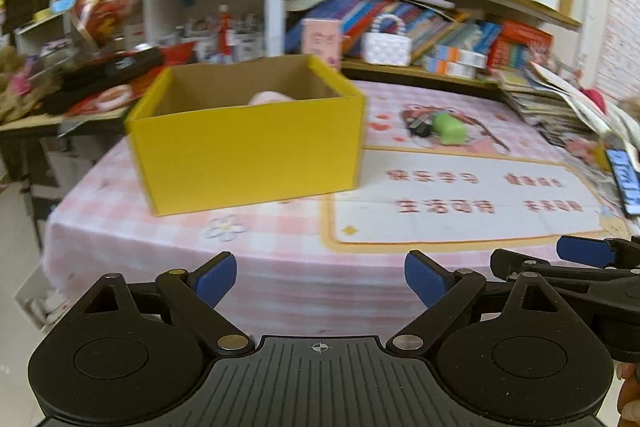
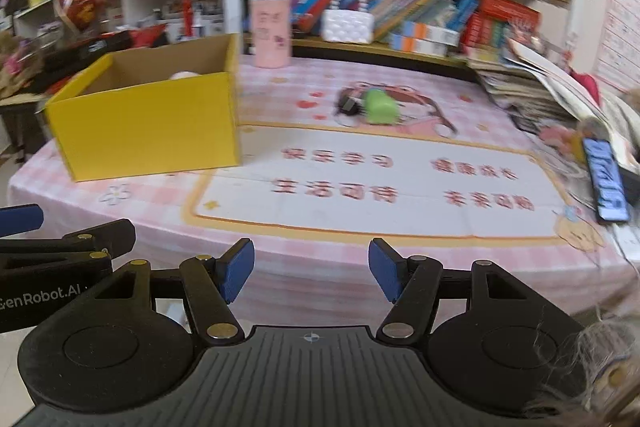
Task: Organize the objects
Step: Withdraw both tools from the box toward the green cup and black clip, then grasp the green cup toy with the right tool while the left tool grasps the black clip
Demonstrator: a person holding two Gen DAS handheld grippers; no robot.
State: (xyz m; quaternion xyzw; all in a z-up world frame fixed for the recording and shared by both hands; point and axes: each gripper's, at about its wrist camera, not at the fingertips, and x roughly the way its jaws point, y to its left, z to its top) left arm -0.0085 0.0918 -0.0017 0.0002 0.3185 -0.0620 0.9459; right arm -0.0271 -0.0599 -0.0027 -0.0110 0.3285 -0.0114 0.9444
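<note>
1. Blue-padded black left gripper (image 1: 320, 277) and right gripper (image 2: 311, 269) hang side by side at the near table edge, jaws of both parted with nothing between them.
2. Pink checked tablecloth (image 2: 320, 255) lies bare just ahead.
3. Yellow open-topped cardboard box (image 1: 248, 147) sits left, something pale pink inside (barely visible).
4. Farther back, a green plastic cylinder (image 2: 380, 107) lies touching a small black object (image 2: 347, 107).
5. Judgement: approach step; next, reach past the mat's printed text and close on the green cylinder.

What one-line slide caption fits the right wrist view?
Open right gripper faces a yellow box and green cylinder on a pink tablecloth.
</note>
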